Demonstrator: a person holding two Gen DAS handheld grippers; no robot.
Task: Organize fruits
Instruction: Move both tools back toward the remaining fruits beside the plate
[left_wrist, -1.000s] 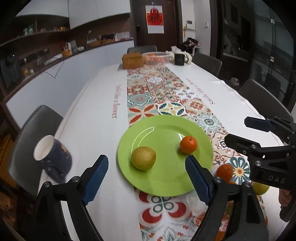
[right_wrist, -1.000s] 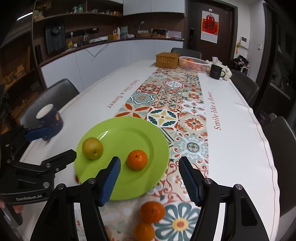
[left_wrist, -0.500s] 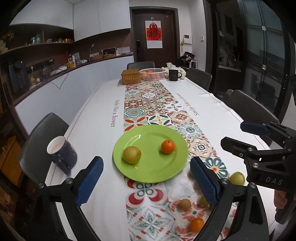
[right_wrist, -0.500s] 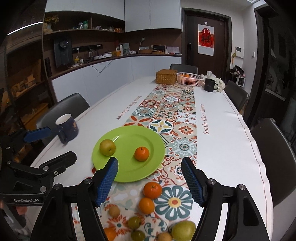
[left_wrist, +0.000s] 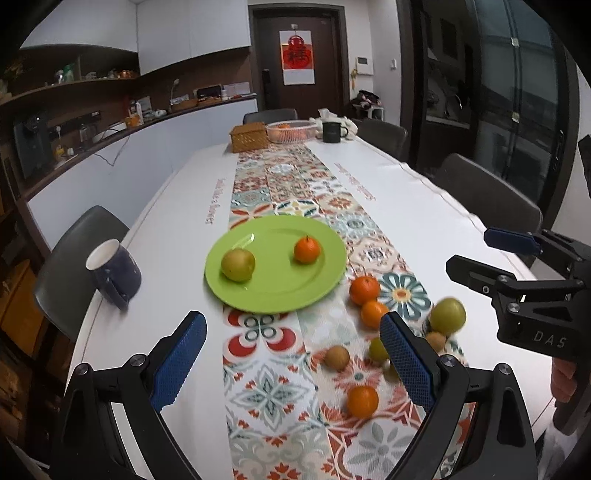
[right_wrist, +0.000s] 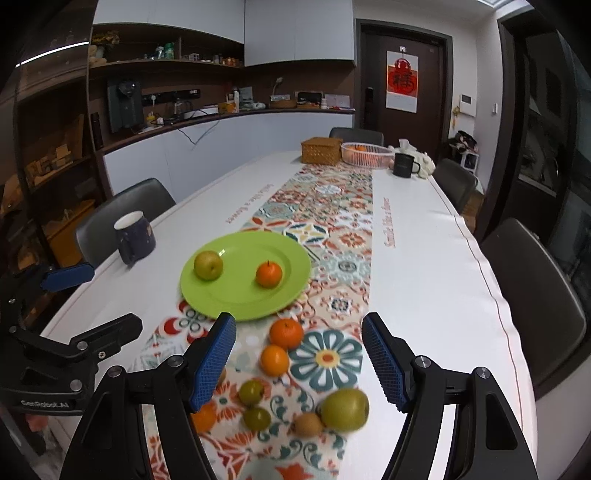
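Note:
A green plate (left_wrist: 325, 273) (right_wrist: 291, 254) on the patterned runner holds a yellow-green pear (left_wrist: 238, 264) (right_wrist: 208, 265) and an orange (left_wrist: 307, 250) (right_wrist: 269, 274). Nearer me, loose fruit lies on the runner: oranges (right_wrist: 285, 333) (left_wrist: 364, 289), a large green apple (right_wrist: 344, 409) (left_wrist: 447, 316), small green fruits (right_wrist: 251, 392) and a brown kiwi (right_wrist: 307, 424) (left_wrist: 337, 357). My left gripper (left_wrist: 293, 363) is open and empty, held above the table's near end. My right gripper (right_wrist: 299, 360) is open and empty above the loose fruit.
A dark blue mug (left_wrist: 112, 271) (right_wrist: 135, 236) stands left of the plate near the table edge. At the far end are a wicker box (right_wrist: 320, 150), a pink basket (right_wrist: 366, 154) and a black mug (right_wrist: 404, 165). Chairs line both sides.
Both grippers have pulled back and risen; the plate looks farther off and the loose fruit near the table's end has come into view. Both stay open.

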